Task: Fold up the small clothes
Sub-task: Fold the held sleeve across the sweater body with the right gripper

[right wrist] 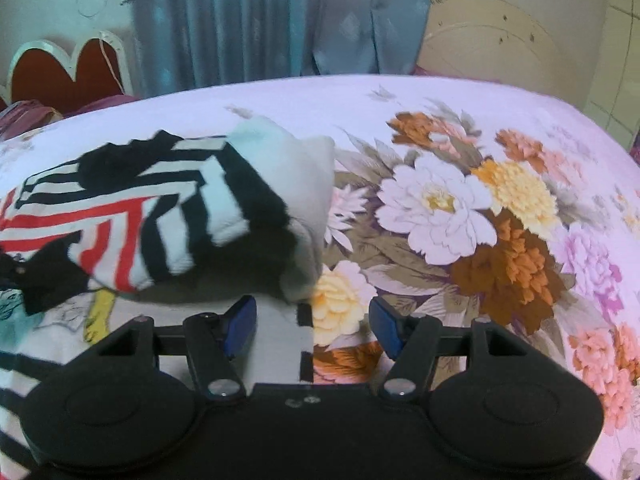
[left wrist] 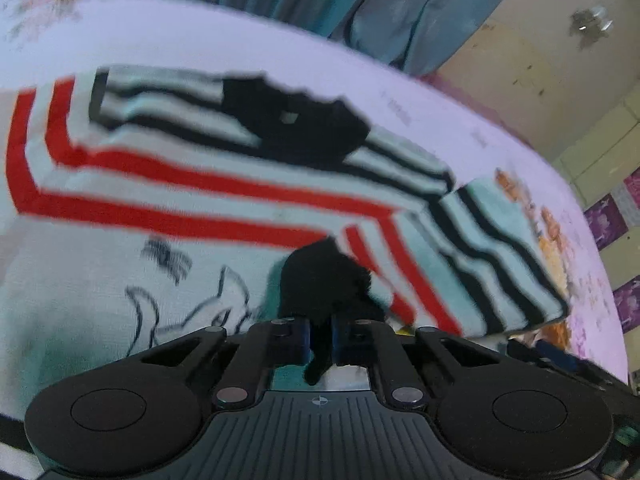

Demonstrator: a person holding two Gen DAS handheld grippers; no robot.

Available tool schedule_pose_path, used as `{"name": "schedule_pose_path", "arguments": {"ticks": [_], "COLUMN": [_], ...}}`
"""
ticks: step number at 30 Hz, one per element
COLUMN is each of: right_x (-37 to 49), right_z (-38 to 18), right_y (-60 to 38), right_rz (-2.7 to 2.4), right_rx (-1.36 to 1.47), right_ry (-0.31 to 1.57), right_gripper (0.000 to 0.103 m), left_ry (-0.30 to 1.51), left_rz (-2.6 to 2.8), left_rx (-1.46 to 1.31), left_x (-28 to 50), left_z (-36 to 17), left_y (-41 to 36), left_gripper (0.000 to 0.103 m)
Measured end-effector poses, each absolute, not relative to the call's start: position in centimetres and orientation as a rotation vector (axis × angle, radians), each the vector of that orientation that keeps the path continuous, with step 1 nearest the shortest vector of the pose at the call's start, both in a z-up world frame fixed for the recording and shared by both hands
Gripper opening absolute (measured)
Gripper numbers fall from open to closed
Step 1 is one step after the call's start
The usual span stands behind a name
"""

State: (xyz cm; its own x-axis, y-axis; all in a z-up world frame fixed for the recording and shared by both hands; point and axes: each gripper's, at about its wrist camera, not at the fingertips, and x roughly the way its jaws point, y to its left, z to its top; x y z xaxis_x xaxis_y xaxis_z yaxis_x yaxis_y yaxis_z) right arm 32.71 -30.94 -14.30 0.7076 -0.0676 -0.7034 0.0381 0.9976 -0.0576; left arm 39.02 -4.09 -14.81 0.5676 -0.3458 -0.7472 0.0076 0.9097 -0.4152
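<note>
A small white shirt [left wrist: 168, 184] with red and black stripes, a black collar and a cartoon print lies on the floral bedsheet [right wrist: 460, 208]. In the left wrist view my left gripper [left wrist: 320, 338] is shut on a black bow of the shirt [left wrist: 324, 284]. One striped sleeve [left wrist: 492, 248] is folded over the body. In the right wrist view my right gripper [right wrist: 312, 328] is open, just above the shirt's lower right edge [right wrist: 280, 344]. The folded sleeve [right wrist: 224, 216] lies just beyond its fingers.
Blue curtains [right wrist: 256, 20] hang behind the bed. A red heart-shaped headboard [right wrist: 68, 68] stands at the far left. A tiled wall [left wrist: 600, 184] is on the right past the bed edge.
</note>
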Motion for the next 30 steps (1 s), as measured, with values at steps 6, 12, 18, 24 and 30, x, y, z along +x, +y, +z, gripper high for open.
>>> {"name": "schedule_pose_path", "arguments": {"ticks": [6,12,18,24,30], "right_x": [34.4,34.9,34.7,33.8,33.2], "right_z": [-15.2,-15.1,-15.9,-14.6,-12.3], "right_y": [-30.4,-29.2,-30.1,-31.2,-32.1], "right_rz": [-0.032,-0.018,-0.023,0.039,0.056], "right_rx": [-0.026,-0.039,-0.007,0.027,0.098], "right_ry": [0.811,0.806,0.830,0.856,0.787], "right_gripper": [0.033,0.027,0.020,0.044,0.058], "left_ry": [0.775,0.802,0.914,0.895,0.868], "left_rz": [-0.155,-0.024,0.013,0.044,0.061], "left_rx": [-0.376,-0.358,-0.321,-0.307,-0.394], "left_x": [39.4,39.8,39.1,38.2,37.1], "left_z": [-9.4,-10.2,-15.4,-14.3,-13.6], "left_y": [-0.8,4.1,3.7,4.4,5.9], "left_gripper": [0.007,0.007,0.008,0.017,0.073]}}
